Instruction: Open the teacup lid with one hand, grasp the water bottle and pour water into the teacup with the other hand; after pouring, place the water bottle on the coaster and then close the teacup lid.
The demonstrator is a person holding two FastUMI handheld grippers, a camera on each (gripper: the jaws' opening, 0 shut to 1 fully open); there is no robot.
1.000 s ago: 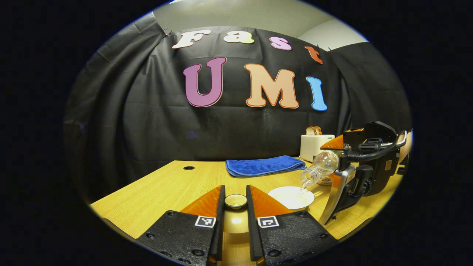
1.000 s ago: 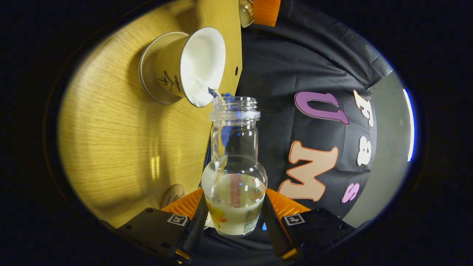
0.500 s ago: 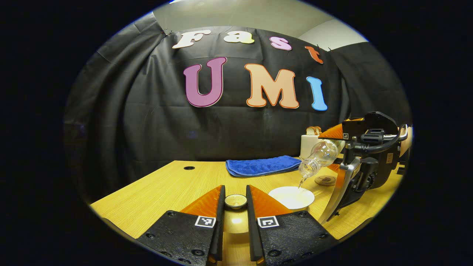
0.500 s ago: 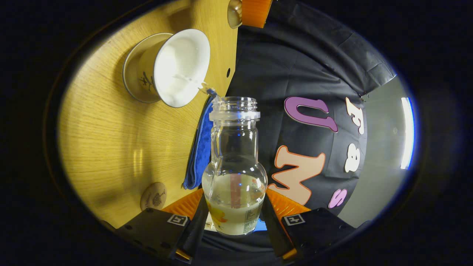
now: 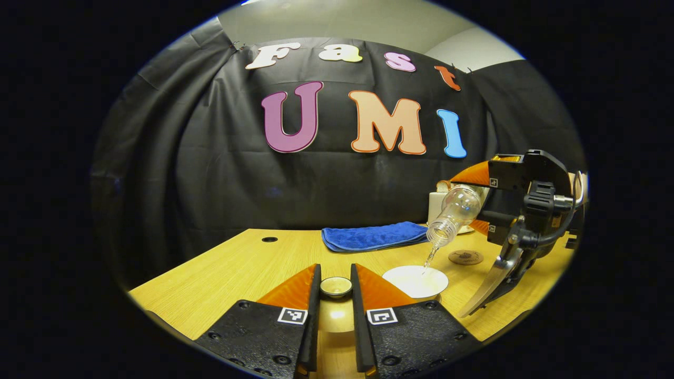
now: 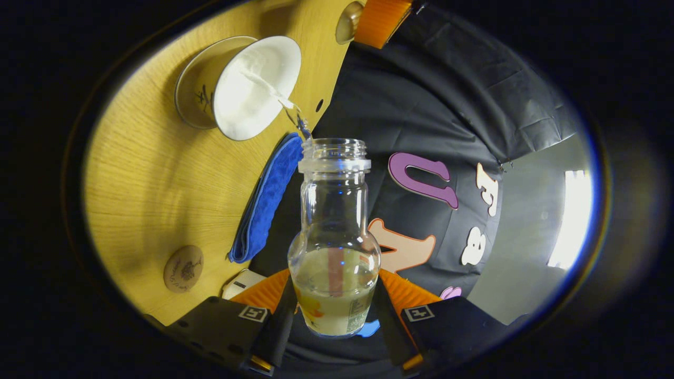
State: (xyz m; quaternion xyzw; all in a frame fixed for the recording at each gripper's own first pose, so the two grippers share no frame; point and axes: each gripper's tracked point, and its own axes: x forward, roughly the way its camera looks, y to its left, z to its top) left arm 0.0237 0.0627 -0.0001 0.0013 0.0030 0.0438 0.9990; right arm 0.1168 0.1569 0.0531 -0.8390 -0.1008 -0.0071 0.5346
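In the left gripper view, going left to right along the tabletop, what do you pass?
Table hole → teacup lid held in the left gripper → blue towel → teacup → coaster.

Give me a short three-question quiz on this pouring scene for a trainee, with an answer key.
1. True or false: the water bottle stands upright on the coaster.
2. What does the left gripper hold between its fingers? A) the blue towel B) the teacup lid C) the coaster
3. Fill in: a thin stream of water runs from the bottle's mouth into the ______.

Key
1. False. The right gripper holds it tilted in the air, with the coaster bare on the table.
2. B, the teacup lid.
3. Teacup, open on its saucer, in front of the blue towel.
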